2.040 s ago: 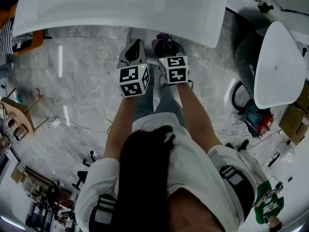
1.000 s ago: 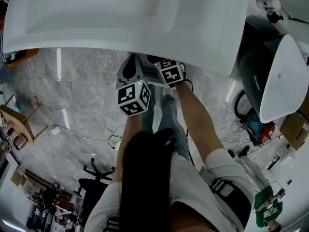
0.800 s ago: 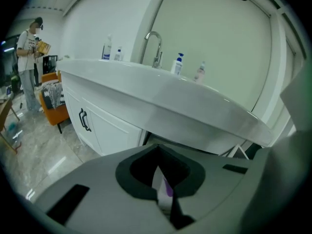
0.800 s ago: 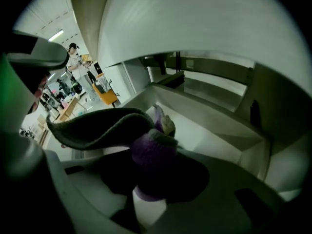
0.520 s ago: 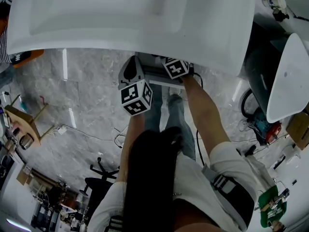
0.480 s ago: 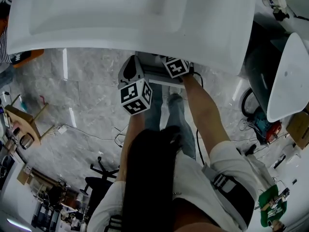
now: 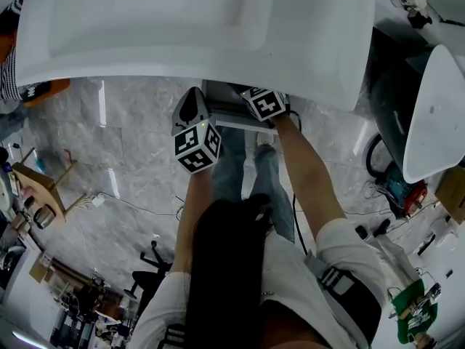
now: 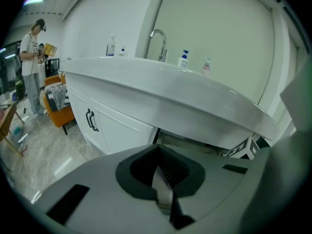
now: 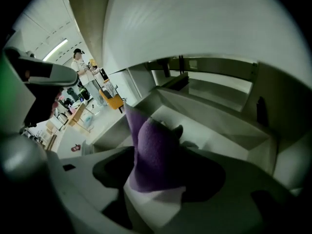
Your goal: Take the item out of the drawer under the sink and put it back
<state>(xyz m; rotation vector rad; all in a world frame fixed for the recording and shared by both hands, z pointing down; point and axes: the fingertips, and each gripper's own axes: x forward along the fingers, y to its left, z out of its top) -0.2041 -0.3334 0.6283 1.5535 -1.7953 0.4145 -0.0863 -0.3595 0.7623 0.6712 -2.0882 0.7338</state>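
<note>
The purple soft cloth item is flanked by the right claw, just opened wide, inside the white open drawer; the left claw is seen closed, empty.

Purple item, white sink

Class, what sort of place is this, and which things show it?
Probably a bathroom mock-up inside a workshop or office: a long white washbasin with a curved chrome tap, white cabinet doors beneath, and loose cables on the grey marble floor.
</note>
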